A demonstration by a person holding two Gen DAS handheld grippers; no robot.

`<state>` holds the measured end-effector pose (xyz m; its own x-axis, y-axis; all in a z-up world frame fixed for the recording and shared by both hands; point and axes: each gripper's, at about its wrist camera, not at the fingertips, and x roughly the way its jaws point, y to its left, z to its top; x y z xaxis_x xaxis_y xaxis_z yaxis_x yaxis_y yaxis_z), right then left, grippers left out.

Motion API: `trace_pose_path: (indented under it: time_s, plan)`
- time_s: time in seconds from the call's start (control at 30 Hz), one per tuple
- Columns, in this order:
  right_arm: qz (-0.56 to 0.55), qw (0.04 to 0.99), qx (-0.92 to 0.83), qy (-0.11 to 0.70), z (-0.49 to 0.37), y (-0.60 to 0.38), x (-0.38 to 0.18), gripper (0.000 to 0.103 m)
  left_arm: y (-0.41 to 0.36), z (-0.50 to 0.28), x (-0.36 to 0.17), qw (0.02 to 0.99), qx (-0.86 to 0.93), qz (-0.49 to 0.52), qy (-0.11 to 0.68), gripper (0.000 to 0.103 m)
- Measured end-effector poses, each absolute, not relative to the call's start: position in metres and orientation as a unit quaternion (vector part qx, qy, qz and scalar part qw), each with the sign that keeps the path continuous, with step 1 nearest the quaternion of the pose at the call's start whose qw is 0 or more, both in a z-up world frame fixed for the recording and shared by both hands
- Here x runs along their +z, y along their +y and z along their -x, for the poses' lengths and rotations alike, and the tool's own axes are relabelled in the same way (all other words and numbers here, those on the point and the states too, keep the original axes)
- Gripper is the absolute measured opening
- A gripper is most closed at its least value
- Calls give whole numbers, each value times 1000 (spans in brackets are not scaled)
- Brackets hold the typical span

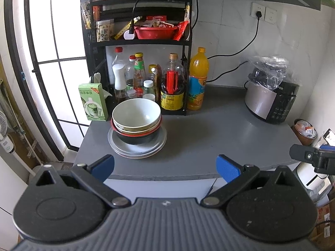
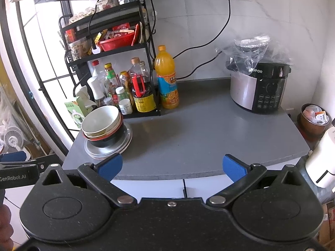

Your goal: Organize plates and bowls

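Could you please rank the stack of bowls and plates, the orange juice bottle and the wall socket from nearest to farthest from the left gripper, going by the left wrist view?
From the left gripper, which is open:
1. Stack of bowls and plates, just ahead, slightly left, near the counter's front edge.
2. Orange juice bottle, farther back, beside the rack.
3. Wall socket, high on the back wall, right.

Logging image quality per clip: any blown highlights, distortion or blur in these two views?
Left wrist view: window is blown out white, its frame bows strongly from the fisheye; bowls are sharp. Right wrist view: window is also overexposed, counter is evenly lit, cooker text is readable.
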<state>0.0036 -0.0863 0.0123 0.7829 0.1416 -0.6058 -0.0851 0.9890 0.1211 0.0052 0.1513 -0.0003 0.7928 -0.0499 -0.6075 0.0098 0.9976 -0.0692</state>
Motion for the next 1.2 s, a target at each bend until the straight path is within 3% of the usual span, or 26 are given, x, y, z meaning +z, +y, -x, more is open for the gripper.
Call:
trace_pose_path:
  time_s: [1.2]
  plan:
    - [-46,939,50,337,-10,-91,12,103,145,-7,-1,946,-17,24,322,103]
